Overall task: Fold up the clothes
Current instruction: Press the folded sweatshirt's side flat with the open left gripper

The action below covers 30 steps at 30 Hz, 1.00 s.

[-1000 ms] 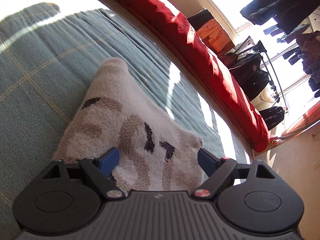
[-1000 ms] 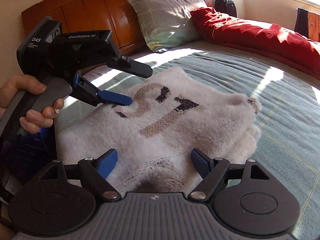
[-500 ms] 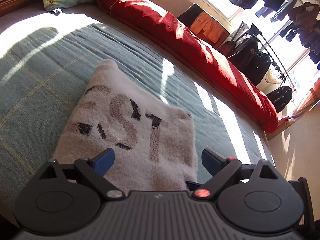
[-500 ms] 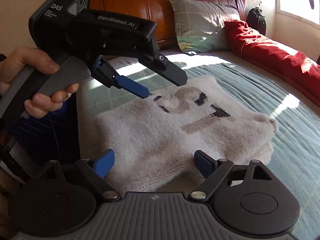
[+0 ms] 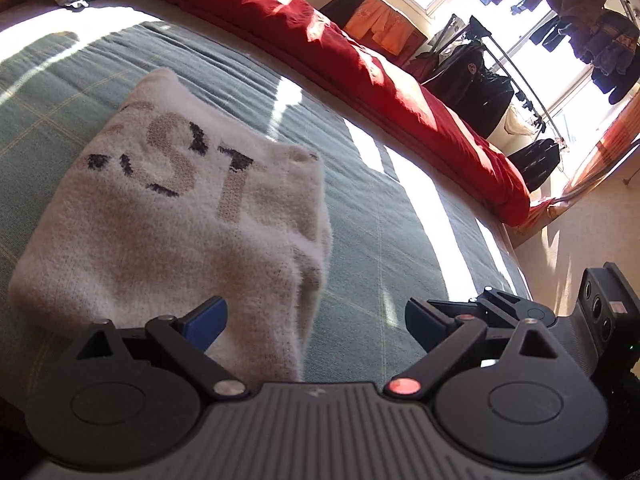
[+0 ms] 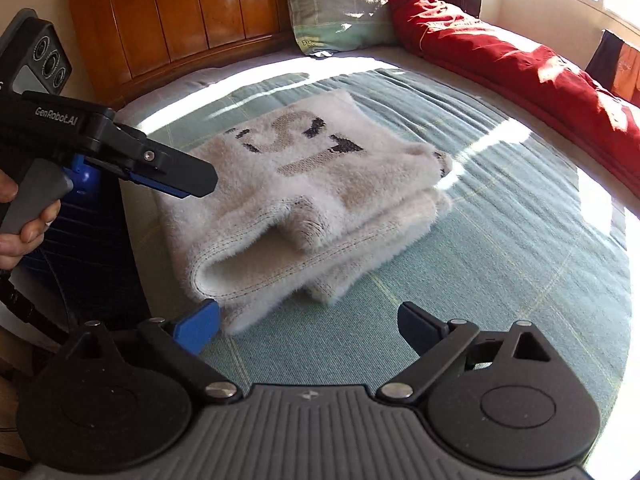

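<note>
Nearest the right wrist camera, the right hand-held gripper [image 6: 308,326] has its blue-tipped jaws spread wide and still opening, with nothing between them but the teal checked bedspread [image 6: 500,240]; its left tip sits just beside the near corner of the sweater. In the left wrist view, the left hand-held gripper [image 5: 316,320] also stands wide open and holds nothing, the near edge of the sweater lying below and between its jaws without either pad pressing on it. From the right wrist camera the same left hand-held gripper [image 6: 176,178] shows at the left, carried by a person's hand [image 6: 24,216] wrapped around its grey handle, its tips just over the left side of the sweater.

The fuzzy cream sweater [image 6: 304,184] lies folded into a thick, layered rectangle on the bedspread near the bed's near edge, brown and black letters facing up, its stitched hems stacked toward the right wrist camera.

Beyond it, a red duvet [image 6: 500,52] lies bunched along the far side of the bed. A checked pillow [image 6: 340,4] leans against the wooden headboard [image 6: 180,12]. Farther off, dark clothes hang on a rack [image 5: 516,76] by the bright window.
</note>
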Motion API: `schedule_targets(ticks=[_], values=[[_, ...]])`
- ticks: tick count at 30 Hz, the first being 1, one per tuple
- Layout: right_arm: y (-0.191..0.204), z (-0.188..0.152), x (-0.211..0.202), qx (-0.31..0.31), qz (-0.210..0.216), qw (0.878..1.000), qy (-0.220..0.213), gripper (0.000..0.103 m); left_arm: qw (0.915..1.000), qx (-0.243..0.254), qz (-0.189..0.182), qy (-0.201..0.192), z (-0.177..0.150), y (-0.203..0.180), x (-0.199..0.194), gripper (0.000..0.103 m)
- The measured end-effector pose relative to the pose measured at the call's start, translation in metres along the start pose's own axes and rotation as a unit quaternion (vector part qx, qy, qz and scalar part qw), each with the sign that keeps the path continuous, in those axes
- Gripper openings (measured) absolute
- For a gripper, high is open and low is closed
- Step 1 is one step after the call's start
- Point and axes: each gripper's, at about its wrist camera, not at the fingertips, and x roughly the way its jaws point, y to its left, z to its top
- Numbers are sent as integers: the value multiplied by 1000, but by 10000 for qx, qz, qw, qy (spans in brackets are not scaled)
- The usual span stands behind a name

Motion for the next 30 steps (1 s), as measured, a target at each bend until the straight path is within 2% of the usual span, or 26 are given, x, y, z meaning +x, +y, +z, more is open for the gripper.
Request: schedule_targets(ticks=[5, 9, 12, 19, 21, 25, 30], values=[[-30, -36, -22, 335, -357, 9985, 227, 101, 9992, 229, 212, 249, -24, -22, 32, 97], [-51, -65, -46, 615, -700, 9952, 290, 102, 9951, 717, 677, 73, -41, -41, 31, 97], [-68, -86, -67, 992, -868, 9911, 197, 103, 9926, 814, 900, -93, -44, -55, 23, 97], [-101, -131, -107, 1798, -1039, 9782, -2, 103, 9918, 510, 1124, -322, -41, -64, 27, 98], [-108, -141, -120, 1937, -1070, 9751, -103, 103, 9921, 381, 1173, -233, -43, -64, 34, 100], [-122, -159, -141, 2182, -1126, 9688, -324, 103, 9874, 413, 1525, -90, -46, -70, 45, 101], [-142, -176, -156, 2670, -1070, 9563, -523, 103, 9828, 495, 1777, -17, -46, -82, 46, 102]])
